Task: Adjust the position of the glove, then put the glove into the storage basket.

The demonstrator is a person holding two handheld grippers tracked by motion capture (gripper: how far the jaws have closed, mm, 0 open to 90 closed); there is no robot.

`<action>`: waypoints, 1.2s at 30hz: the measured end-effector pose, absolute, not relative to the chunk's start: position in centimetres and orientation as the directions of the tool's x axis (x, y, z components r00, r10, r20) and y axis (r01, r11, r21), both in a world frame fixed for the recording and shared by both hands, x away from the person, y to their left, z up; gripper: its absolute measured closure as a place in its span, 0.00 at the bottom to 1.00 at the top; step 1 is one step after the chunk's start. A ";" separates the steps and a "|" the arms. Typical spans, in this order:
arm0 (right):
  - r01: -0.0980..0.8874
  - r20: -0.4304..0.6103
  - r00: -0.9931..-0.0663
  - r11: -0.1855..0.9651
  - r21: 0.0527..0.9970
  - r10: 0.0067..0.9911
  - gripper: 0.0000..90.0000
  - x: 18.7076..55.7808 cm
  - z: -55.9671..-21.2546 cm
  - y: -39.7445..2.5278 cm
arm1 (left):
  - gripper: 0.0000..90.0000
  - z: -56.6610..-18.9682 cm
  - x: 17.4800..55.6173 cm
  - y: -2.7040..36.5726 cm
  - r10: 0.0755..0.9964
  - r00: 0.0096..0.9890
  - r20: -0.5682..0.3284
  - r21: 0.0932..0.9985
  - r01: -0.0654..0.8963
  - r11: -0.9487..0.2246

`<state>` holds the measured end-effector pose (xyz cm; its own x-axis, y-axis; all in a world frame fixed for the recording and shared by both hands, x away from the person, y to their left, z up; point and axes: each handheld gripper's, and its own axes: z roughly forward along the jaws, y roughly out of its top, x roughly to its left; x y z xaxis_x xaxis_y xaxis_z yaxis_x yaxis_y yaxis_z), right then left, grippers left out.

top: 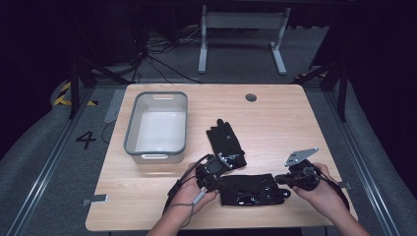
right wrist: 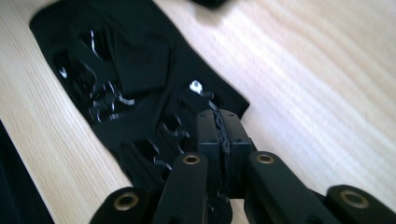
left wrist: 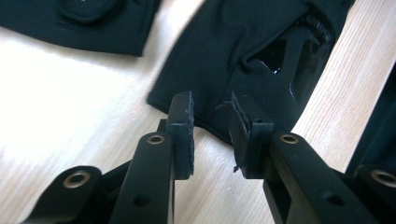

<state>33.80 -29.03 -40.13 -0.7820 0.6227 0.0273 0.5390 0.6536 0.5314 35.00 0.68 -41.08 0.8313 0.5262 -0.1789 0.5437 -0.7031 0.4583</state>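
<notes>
Over table, both hands level.

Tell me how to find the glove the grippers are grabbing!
Start at the grey bin on the wooden table, then look toward the person's edge. The near glove lies sideways between both hands, unlike the far glove, which points away.

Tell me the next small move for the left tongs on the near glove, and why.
Probably close the left tongs: their jaws stand open astride the edge of the flat black fabric glove on the pale wooden table, while the right tongs look shut on its other end. Gripping both ends would let it be lifted.
</notes>
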 end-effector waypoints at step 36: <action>0.596 0.003 -0.676 0.544 0.591 0.737 0.78 34.1 -39.1 -33.4 | 0.65 -39.9 44.2 -2.3 0.753 0.636 -0.171 0.485 0.719 -0.497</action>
<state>34.07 -33.38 -39.08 -0.6759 0.7370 0.0034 0.5960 0.5439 0.5907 44.24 -2.29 -39.88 0.6357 0.7528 -0.1707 0.7191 -0.4972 0.4854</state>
